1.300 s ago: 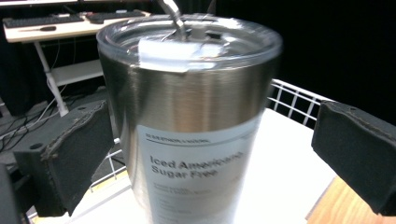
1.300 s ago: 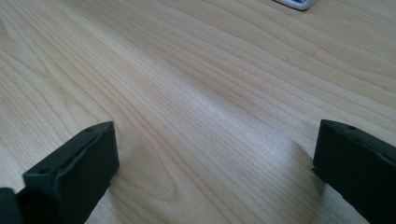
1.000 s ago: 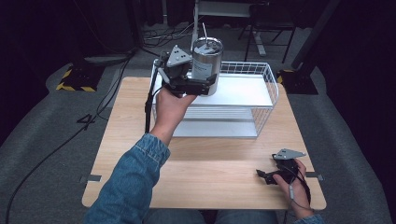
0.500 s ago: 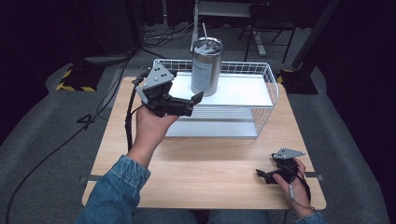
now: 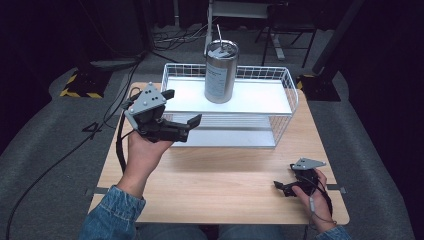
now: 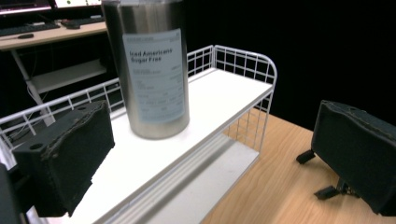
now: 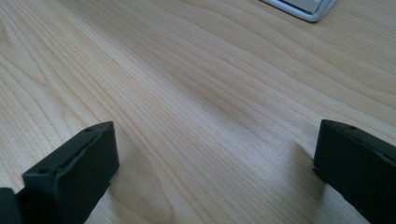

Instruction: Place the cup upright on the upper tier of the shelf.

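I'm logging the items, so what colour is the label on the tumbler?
Pale blue-grey with dark print, on the steel tumbler; clearest in the left gripper view.

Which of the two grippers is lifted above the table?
The left gripper, held up beside the wire rack, jaws open. The right gripper rests on the table.

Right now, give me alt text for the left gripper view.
A steel tumbler labelled "Iced Americano Sugar Free" stands upright on the top shelf of a white wire rack. The left claw is open in front of it, holding nothing, above a wooden table.
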Motion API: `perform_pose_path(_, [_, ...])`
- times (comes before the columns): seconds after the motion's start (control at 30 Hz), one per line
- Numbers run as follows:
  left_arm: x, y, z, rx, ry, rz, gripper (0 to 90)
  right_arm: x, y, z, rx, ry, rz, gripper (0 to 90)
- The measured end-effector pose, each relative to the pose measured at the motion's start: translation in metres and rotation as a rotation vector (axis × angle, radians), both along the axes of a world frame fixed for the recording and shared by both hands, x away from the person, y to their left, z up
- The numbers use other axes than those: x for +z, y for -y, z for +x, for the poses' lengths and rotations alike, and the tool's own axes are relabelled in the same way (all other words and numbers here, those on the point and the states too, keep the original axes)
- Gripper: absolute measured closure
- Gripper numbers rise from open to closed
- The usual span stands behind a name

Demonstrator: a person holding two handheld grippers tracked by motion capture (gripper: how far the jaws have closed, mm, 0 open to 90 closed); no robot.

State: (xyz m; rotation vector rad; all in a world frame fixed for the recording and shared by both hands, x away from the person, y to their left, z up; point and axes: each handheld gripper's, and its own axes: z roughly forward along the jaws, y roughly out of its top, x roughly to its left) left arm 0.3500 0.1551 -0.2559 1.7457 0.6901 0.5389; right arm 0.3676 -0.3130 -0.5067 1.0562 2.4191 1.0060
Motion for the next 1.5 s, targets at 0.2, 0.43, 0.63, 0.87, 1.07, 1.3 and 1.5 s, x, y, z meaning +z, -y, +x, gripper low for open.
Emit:
perform_pose_path(0.2, [-0.013, -0.007, -0.007, -0.004, -0.011, 0.036, 0.0, 0.0, 0.0, 0.0, 0.0, 0.0, 0.0, 0.2])
perform_pose_path(0.43, [-0.028, -0.017, -0.016, 0.0, -0.006, 0.047, 0.0, 0.0, 0.0, 0.0, 0.0, 0.001, 0.0, 0.3])
perform_pose_path(0.63, [-0.046, -0.023, -0.021, 0.001, -0.034, 0.06, 0.0, 0.0, 0.0, 0.0, -0.003, 0.0, 0.003, 0.2])
perform_pose_path(0.87, [-0.069, -0.034, -0.024, 0.021, -0.067, 0.034, 0.0, 0.0, 0.0, 0.0, -0.003, 0.0, 0.002, 0.2])
perform_pose_path(1.07, [-0.095, -0.041, -0.029, 0.062, -0.086, 0.047, 0.1, 0.0, 0.0, 0.0, -0.003, 0.0, 0.003, 0.2])
perform_pose_path(1.3, [-0.124, -0.045, -0.032, 0.085, -0.126, 0.065, 0.1, 0.0, 0.0, 0.0, -0.002, 0.0, 0.002, 0.2])
perform_pose_path(1.5, [-0.145, -0.044, -0.033, 0.099, -0.125, 0.08, 0.1, 0.0, 0.0, 0.0, -0.002, 0.001, 0.002, 0.2])
